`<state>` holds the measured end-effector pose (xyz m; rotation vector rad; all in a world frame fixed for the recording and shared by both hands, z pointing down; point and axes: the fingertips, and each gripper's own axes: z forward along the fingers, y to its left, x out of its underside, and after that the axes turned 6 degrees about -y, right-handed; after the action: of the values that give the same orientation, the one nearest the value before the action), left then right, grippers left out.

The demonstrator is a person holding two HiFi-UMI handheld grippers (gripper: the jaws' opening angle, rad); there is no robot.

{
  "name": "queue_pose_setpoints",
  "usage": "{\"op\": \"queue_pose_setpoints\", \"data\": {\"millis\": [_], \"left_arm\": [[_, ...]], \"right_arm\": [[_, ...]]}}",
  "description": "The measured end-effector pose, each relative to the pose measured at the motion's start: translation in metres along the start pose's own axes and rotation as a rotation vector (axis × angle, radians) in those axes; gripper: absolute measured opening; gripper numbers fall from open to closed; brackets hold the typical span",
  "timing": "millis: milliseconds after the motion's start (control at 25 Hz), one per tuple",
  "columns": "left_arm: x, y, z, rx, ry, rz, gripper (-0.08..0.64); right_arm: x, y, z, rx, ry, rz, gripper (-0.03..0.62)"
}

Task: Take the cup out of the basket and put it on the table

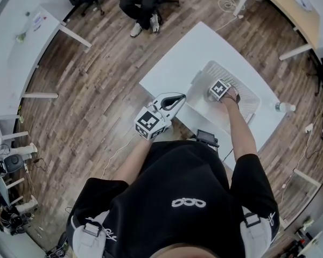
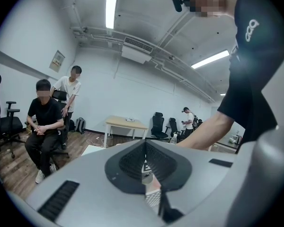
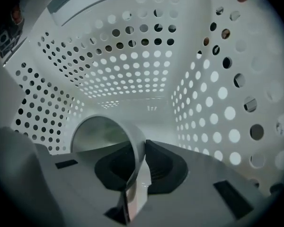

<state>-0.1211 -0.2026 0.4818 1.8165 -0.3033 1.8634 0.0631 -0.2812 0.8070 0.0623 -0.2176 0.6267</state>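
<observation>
Plainly pale and smooth, the cup (image 3: 104, 132) is rim-pinched by right claw (image 3: 143, 149).

Head view steeply down, basket (image 1: 246, 89) shared

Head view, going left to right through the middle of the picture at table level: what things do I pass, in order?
left gripper → basket → bottle. The right gripper reaches down into the basket, so it gets no place of its own.

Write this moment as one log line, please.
right gripper: shut on cup wall | cup: inside basket | left gripper: shut, empty
</observation>
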Motion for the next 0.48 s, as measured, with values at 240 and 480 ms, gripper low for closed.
{"op": "queue_pose_setpoints", "data": {"millis": [240, 480], "left_arm": [[0.001, -0.004, 0.005, 0.025, 0.008, 0.008, 0.008], [-0.004, -0.015, 0.014, 0.077, -0.003, 0.026, 0.008]], "right_arm": [[-0.019, 0.011, -0.030, -0.027, -0.091, 0.061, 0.054], [-0.041, 0.017, -0.097, 0.050, -0.259, 0.124, 0.052]]}}
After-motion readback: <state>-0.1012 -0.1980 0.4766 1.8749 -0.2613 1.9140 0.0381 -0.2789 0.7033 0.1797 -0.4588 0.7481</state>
